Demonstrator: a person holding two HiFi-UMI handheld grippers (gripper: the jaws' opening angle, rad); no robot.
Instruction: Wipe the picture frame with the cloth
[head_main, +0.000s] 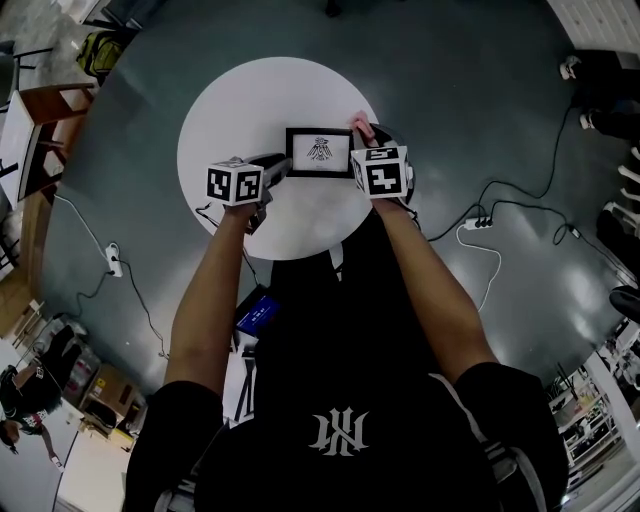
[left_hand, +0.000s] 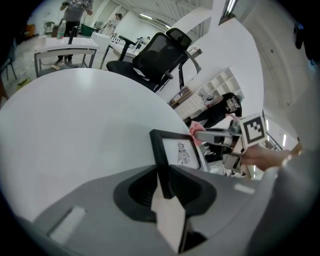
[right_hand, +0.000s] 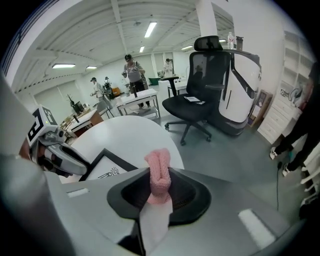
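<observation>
The picture frame (head_main: 319, 152) is at the middle of the round white desk (head_main: 240, 100), its left edge clamped between the jaws of the left hand-held gripper (head_main: 278, 166). The right hand-held gripper (head_main: 367, 133) pinches the folded pink cloth (right_hand: 159, 170) at the frame's far right corner.

Head view looks steeply down on the table (head_main: 230, 110); both gripper views, low and close, share the picture frame (left_hand: 179, 150).
</observation>
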